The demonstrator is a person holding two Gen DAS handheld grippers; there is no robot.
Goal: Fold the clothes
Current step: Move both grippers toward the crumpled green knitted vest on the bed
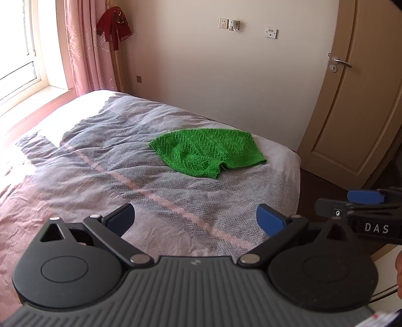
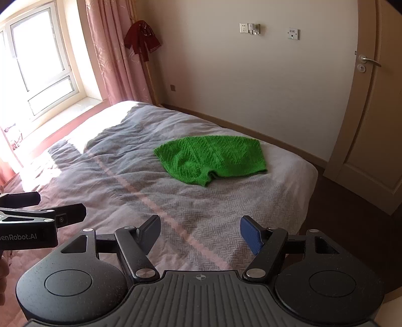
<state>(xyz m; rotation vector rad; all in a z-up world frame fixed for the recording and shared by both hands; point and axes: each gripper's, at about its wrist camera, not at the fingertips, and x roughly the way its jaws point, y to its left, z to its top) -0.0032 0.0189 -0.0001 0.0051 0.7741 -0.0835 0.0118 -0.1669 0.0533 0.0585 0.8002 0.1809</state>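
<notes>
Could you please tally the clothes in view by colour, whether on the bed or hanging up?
Green: 1, the knitted garment lying on the bed
Dark red: 1, the garment hanging beside the curtain
Total: 2

A bed (image 1: 125, 176) fills the foreground, covered with a grey herringbone blanket (image 1: 160, 206) crossed by pale pink stripes. Sunlight falls across its left side from a window (image 2: 42, 65), beside which pink curtains (image 2: 113, 55) hang. A dark red garment (image 1: 114, 25) hangs high up next to the curtain. On the cream wall (image 1: 201, 75) sit white sockets and switches (image 1: 229, 24). At the right stands a beige door (image 1: 356, 113) with a metal handle (image 1: 340, 61).
</notes>
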